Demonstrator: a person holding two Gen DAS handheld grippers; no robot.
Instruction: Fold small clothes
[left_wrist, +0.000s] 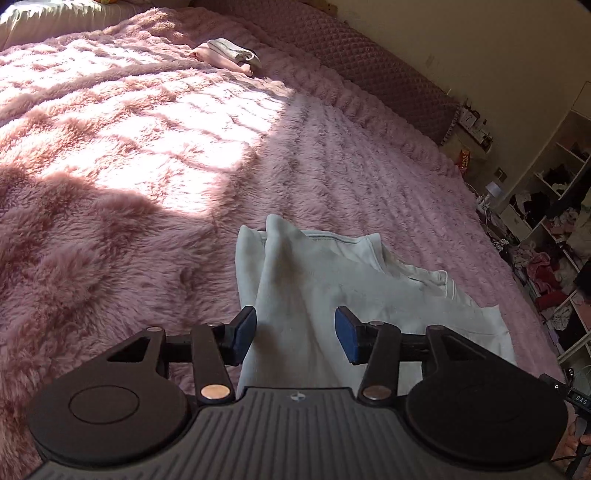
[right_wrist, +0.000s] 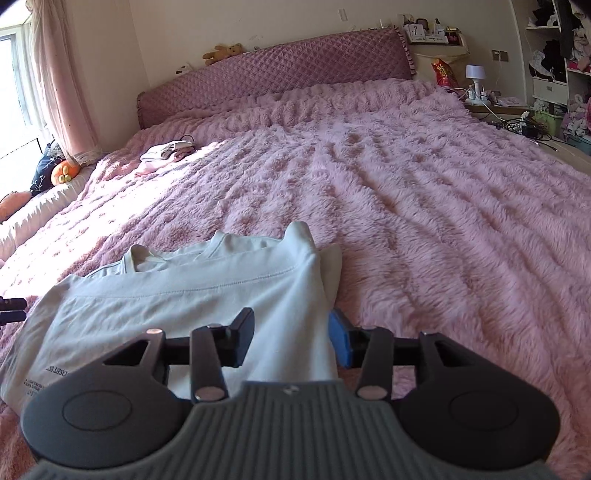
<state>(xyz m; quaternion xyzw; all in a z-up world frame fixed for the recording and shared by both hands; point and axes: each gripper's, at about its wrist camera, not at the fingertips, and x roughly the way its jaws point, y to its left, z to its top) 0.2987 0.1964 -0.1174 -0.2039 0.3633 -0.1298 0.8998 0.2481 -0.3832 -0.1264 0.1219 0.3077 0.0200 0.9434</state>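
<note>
Right wrist: shelves (right_wrist: 554, 55) hold jumbled clothes (right_wrist: 550, 51).

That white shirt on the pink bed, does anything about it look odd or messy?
The white shirt is only partly folded: a bunched ridge stands up at one edge. Both grippers are open over it.

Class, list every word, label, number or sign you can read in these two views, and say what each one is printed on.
"DAS": white letters on a small black device at the right edge of the left wrist view.
"OSET SZ", seen upside down and partly hidden: on the white shirt; the smaller lines below it are too small to read.
Red snack bag: print too blurred to read.
</note>
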